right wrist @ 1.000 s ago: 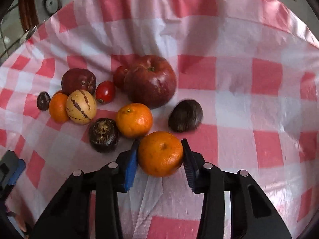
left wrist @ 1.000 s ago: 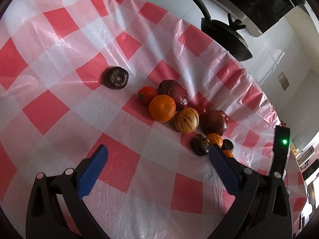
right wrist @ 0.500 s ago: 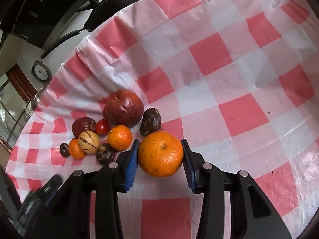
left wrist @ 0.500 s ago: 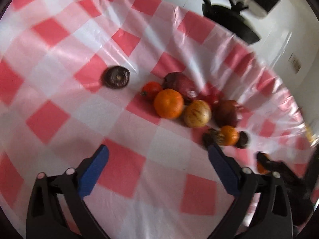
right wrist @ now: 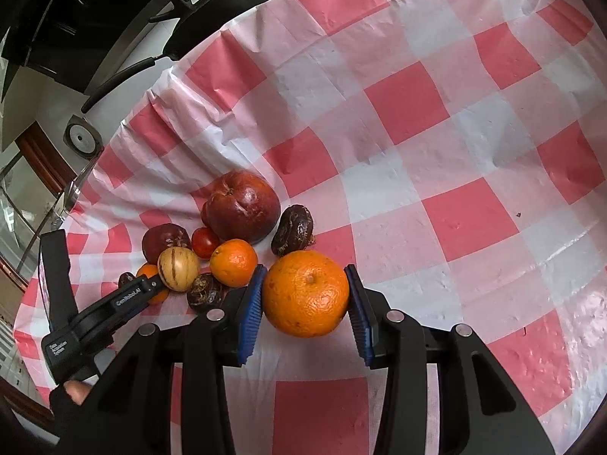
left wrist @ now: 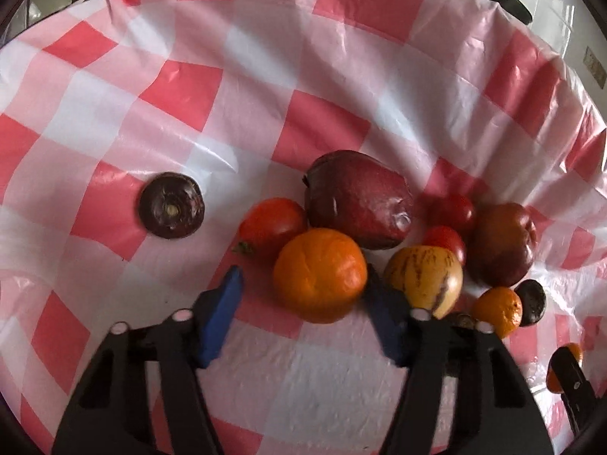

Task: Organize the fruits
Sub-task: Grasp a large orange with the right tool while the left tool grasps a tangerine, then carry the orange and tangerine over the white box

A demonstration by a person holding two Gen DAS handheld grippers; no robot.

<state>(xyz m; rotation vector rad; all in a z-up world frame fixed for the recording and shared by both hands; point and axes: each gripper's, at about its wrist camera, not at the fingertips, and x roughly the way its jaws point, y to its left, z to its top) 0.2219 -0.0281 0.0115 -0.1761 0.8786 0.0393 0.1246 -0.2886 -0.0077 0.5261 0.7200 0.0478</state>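
My right gripper is shut on a large orange and holds it above the cloth. My left gripper is open, its blue pads on either side of another orange lying on the cloth; the right pad is at its edge, the left pad is apart. Around it lie a red tomato, a dark red apple, a striped yellow fruit and a flat dark purple fruit. The left gripper also shows in the right wrist view.
A red and white checked cloth covers the table. More fruits lie in a cluster: a big red apple, a small mandarin, dark wrinkled fruits, cherry tomatoes. A black pan sits beyond the table's far edge.
My left gripper has moved forward and down to the cluster and narrowed around the orange. My right gripper has lifted its orange up and away from the other fruits.
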